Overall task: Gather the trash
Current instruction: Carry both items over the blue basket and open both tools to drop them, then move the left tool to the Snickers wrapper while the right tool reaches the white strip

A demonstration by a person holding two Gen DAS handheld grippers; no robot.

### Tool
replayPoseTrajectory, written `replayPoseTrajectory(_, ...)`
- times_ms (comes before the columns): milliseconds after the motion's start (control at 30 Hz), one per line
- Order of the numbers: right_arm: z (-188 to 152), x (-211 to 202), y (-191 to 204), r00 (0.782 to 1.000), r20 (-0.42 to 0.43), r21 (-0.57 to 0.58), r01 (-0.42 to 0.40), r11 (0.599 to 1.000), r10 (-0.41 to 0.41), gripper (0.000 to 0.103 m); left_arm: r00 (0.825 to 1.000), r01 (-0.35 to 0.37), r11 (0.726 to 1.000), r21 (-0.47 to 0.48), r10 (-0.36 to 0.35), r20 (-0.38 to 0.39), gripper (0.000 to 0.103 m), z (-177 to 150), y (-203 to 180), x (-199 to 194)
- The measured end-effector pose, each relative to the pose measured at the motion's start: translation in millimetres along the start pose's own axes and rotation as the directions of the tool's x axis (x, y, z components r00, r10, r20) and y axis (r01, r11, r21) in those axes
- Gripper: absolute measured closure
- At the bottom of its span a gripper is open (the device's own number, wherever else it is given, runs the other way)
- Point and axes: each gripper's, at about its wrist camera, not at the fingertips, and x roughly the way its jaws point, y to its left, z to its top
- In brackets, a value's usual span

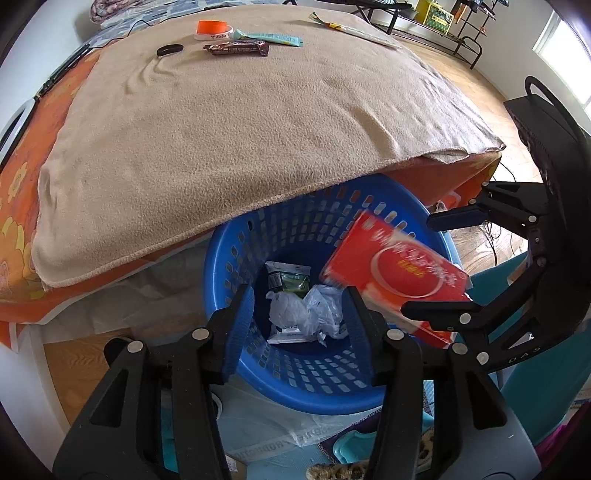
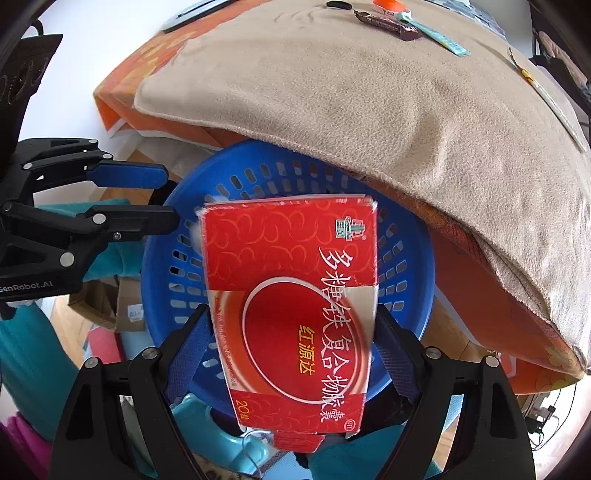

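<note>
A blue perforated basket (image 1: pixel 295 384) stands on the floor beside the bed; it also shows in the right wrist view (image 2: pixel 413 295). It holds crumpled white paper (image 1: pixel 306 314) and a green packet (image 1: pixel 286 278). A red flat box (image 2: pixel 291 295) with Chinese text is between the fingers of my right gripper (image 2: pixel 293 328) over the basket; it is blurred in the left wrist view (image 1: pixel 395 273). My left gripper (image 1: pixel 299 306) is open and empty above the basket. More wrappers lie on the beige blanket: a brown bar (image 1: pixel 239 48) and a teal wrapper (image 1: pixel 269 37).
An orange tape roll (image 1: pixel 212 28), a black ring (image 1: pixel 170 50) and a long light strip (image 1: pixel 351 27) lie on the blanket (image 1: pixel 240 140). A teal item and cardboard sit on the wooden floor near the basket. Black furniture stands at the far right.
</note>
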Motion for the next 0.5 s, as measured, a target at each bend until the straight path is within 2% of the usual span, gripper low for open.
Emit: replayPoseTrajectory(500,-2.6,-10.3,-9.5,0.999,0.033,0.018,0.026,0.999,-0.027,0.018,1.000,-0.003,1.000,-0.019,0.003,0.021,0.052,4.6,3.7,-5.5)
